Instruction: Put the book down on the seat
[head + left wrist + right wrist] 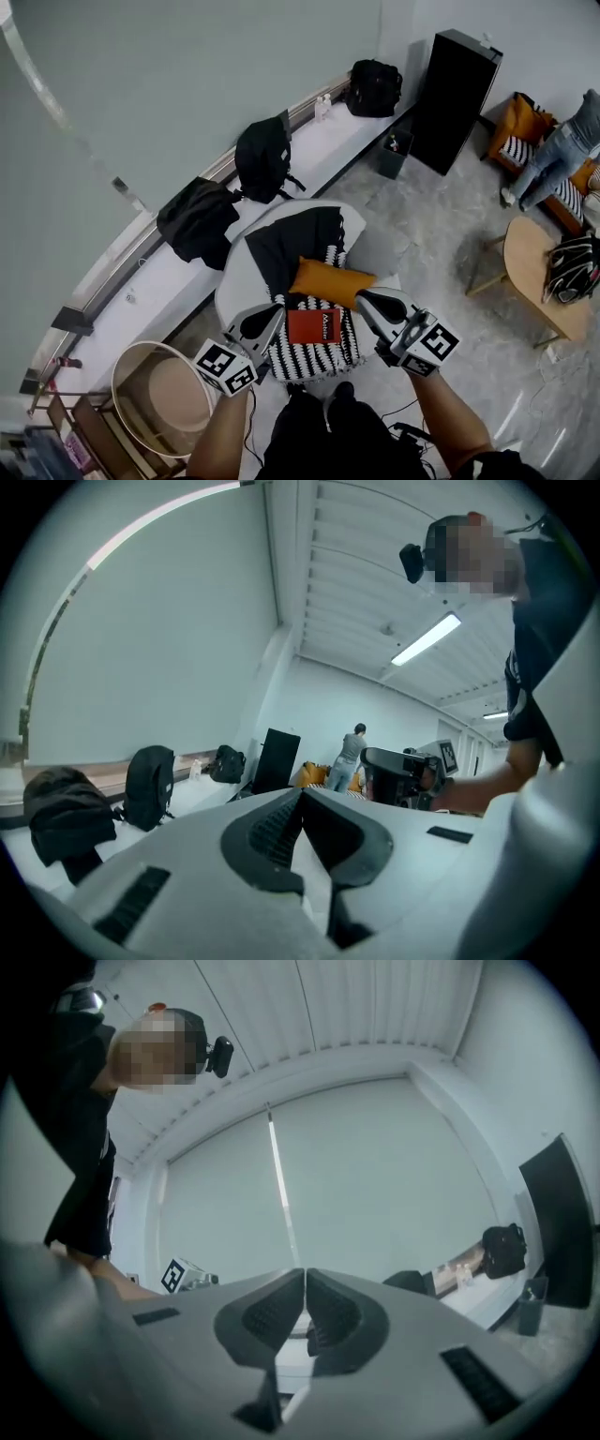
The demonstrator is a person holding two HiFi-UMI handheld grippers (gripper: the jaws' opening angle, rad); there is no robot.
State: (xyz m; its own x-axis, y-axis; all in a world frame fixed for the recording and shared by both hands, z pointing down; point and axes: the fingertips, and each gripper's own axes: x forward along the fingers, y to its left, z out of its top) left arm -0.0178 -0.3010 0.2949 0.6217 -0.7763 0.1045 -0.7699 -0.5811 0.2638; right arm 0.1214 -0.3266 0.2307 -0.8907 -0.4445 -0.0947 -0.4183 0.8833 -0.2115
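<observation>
Looking down, I see the round white seat (pixel 239 272) below me, with a black-and-white striped throw (pixel 314 352) draped over its front and an orange cushion (pixel 330 279) lying across the middle. The red book (pixel 314 325) lies flat on the throw, just in front of the cushion, between my two grippers and touched by neither. My left gripper (pixel 267 319) hangs to the book's left, its fingers pressed together on nothing. My right gripper (pixel 370 303) hangs to its right, fingers likewise pressed together and empty. Each carries a cube (pixel 225 366) of black-and-white square markers. White lettering on the book's cover is too small for me to read
</observation>
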